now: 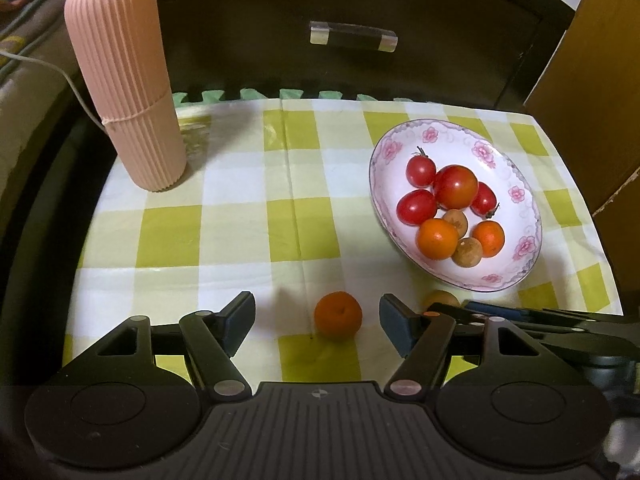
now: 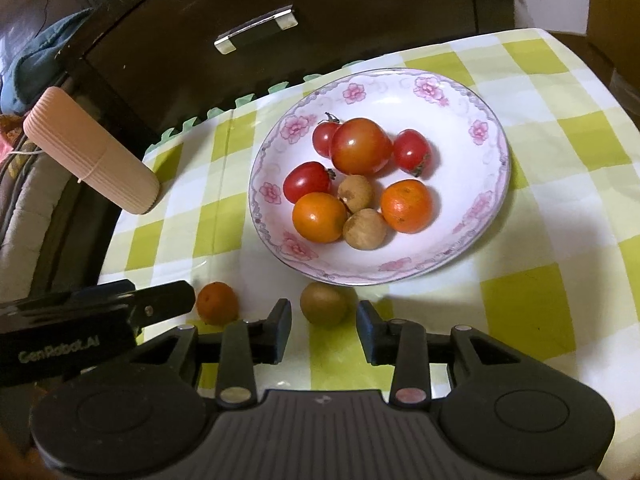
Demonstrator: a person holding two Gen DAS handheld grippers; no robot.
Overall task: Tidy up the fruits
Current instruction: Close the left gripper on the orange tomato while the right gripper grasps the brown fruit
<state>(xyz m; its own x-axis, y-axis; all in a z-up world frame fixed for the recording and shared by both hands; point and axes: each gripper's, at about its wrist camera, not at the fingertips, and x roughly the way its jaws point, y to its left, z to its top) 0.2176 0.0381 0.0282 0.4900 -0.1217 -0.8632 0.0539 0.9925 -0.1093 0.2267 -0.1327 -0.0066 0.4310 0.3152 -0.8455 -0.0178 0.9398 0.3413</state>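
Both tools are spread: left tool (image 1: pixel 318 324) flanks a loose orange (image 1: pixel 338 314), right tool (image 2: pixel 323 330) a brown longan (image 2: pixel 324 304)

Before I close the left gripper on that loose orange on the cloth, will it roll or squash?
The small orange looks round and sits free on the flat checked cloth, so a nudge from one finger would probably roll it. It lies between the open left gripper fingers. Its skin looks soft, so squeeze gently.
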